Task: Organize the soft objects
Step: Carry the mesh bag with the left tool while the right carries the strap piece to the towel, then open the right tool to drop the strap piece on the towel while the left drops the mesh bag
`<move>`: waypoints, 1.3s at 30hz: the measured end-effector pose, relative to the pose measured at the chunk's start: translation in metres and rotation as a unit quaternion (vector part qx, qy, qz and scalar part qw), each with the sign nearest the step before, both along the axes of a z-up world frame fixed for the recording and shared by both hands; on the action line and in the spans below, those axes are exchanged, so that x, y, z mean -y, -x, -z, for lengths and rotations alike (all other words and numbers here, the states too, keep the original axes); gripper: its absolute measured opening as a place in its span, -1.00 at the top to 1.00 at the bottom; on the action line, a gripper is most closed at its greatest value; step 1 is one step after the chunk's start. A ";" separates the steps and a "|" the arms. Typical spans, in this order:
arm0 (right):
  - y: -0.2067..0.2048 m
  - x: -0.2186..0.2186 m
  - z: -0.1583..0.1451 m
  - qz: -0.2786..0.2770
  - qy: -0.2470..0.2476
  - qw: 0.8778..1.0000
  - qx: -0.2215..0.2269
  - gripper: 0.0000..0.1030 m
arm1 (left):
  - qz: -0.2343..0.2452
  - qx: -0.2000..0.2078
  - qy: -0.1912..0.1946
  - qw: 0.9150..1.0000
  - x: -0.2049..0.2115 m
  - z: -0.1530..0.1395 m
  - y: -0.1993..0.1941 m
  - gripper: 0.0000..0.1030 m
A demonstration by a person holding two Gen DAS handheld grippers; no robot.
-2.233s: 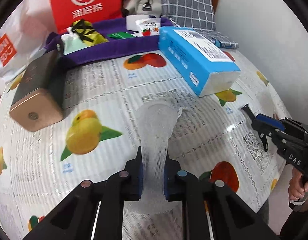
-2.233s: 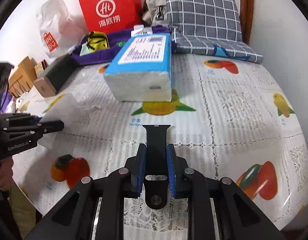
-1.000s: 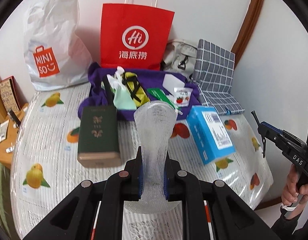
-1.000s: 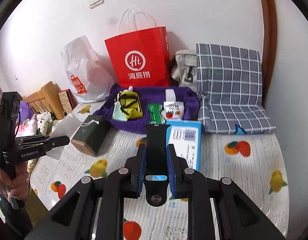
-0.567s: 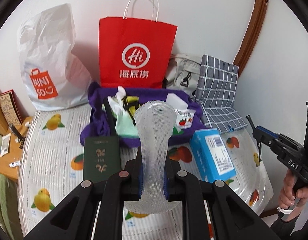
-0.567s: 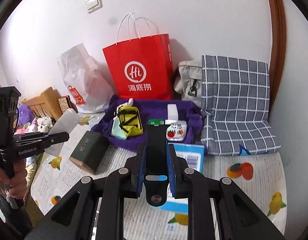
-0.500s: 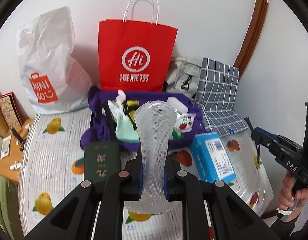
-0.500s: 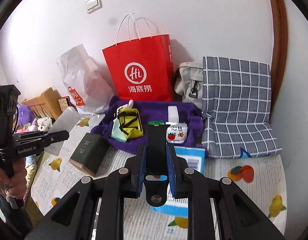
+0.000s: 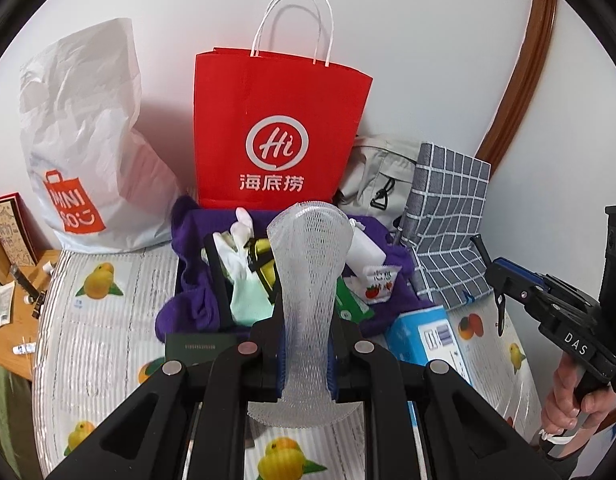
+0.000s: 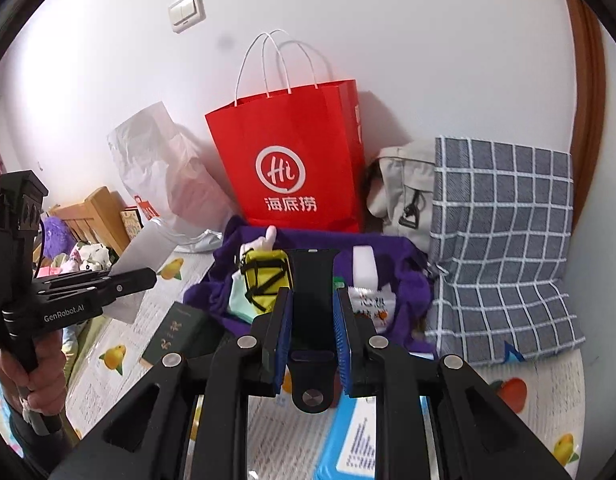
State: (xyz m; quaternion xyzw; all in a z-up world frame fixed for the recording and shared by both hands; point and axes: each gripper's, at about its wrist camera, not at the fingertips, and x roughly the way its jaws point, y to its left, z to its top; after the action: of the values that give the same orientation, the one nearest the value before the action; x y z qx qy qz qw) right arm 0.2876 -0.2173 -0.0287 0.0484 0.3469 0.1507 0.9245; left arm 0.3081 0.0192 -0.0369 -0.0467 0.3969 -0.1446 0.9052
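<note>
Left gripper (image 9: 305, 350) pinched tight on a white mesh sleeve (image 9: 308, 280) that stands up between its pads. Right gripper (image 10: 312, 334) clamps a black strap (image 10: 312, 292); body lettered "DAS", the left one's "GenRobot.AI". Beyond both: red paper bag (image 9: 275, 136) marked "Hi 海底捞"; left of it a white bag (image 9: 87, 152), "MINISO". Below lies a purple cloth (image 9: 195, 292) with small items.
</note>
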 end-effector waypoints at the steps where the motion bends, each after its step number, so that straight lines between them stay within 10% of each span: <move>1: -0.003 -0.001 0.000 -0.001 0.000 1.000 0.001 0.60 | -0.001 0.000 0.000 1.000 0.000 0.000 -0.003 0.72; 39: -0.130 -0.013 0.073 -0.016 0.001 0.997 -0.070 0.60 | -0.023 -0.052 0.035 0.998 -0.002 0.066 -0.119 0.72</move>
State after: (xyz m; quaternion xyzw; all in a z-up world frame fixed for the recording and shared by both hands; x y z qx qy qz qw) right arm 0.4173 -0.2039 -0.1015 0.0519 0.4116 0.1617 0.8954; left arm 0.4268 0.0215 -0.1028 -0.0949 0.4370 -0.1348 0.8842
